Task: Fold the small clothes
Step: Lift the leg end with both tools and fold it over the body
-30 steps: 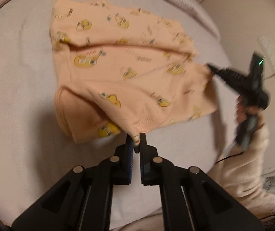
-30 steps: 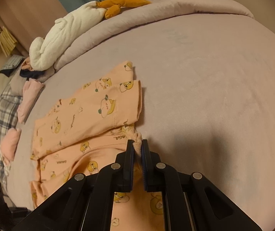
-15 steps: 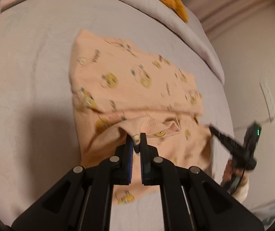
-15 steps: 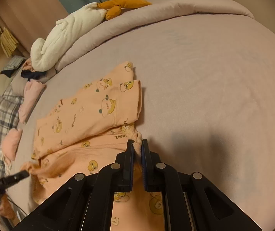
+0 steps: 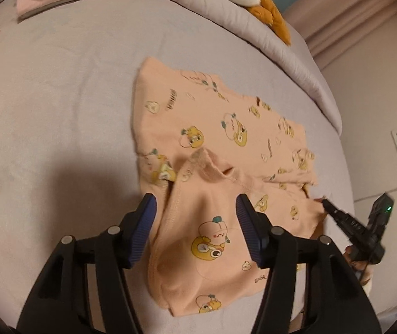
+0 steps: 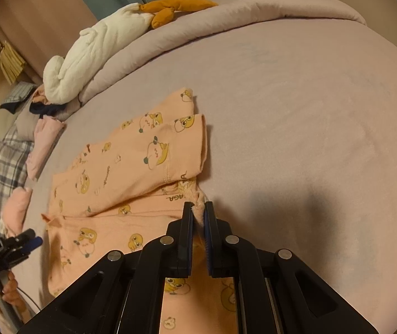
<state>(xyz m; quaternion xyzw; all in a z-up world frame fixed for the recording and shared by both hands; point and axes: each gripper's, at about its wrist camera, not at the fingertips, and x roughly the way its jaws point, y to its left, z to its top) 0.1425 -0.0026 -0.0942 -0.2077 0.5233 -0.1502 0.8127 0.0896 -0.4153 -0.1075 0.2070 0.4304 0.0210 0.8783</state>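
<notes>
Now, left gripper [image 5: 195, 222]: your jaws spread wide above the garment [image 5: 220, 150], freeing the fold.
Right gripper [image 6: 198, 214]: pinching its edge, anchoring it.
Garment: mid-bed [image 6: 309, 111], folded flap at 12 o'clock.

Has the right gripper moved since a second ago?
No. In its own view the right gripper sits at the same spot against the white plush, still shut on the peach garment edge.
</notes>
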